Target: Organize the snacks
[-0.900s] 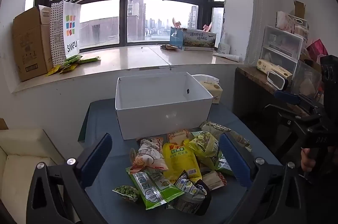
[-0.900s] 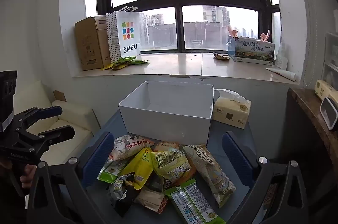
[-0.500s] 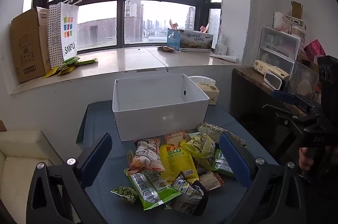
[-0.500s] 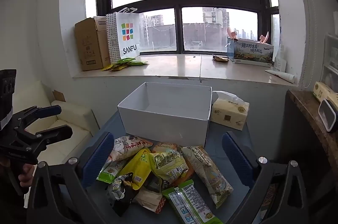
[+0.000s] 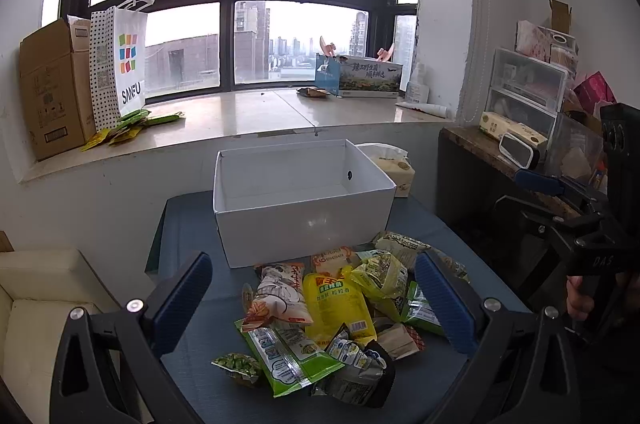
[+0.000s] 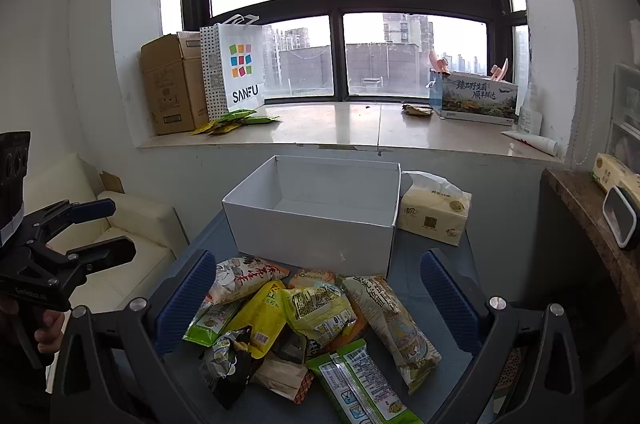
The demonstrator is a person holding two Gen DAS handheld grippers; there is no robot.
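Note:
A pile of snack packets (image 5: 332, 312) lies on the dark blue table (image 5: 192, 236), in front of an empty white box (image 5: 300, 200). The pile also shows in the right wrist view (image 6: 308, 324), before the box (image 6: 316, 216). A yellow packet (image 5: 336, 300) lies in the middle of the pile. My left gripper (image 5: 316, 300) is open and empty, held above the pile. My right gripper (image 6: 316, 308) is open and empty above the pile too. Each gripper shows in the other's view, the right one (image 5: 560, 200) and the left one (image 6: 96, 228).
A tissue pack (image 6: 434, 220) sits right of the box. A windowsill (image 5: 248, 116) behind holds a cardboard box (image 5: 52, 92), a SANFU bag (image 5: 120, 64) and loose packets. A cream sofa (image 5: 40, 300) stands left. A wooden shelf (image 5: 500, 152) with drawers stands right.
Both grippers have pulled back and risen slightly, so the box and the pile sit a little lower and farther in view. Both stay open and empty.

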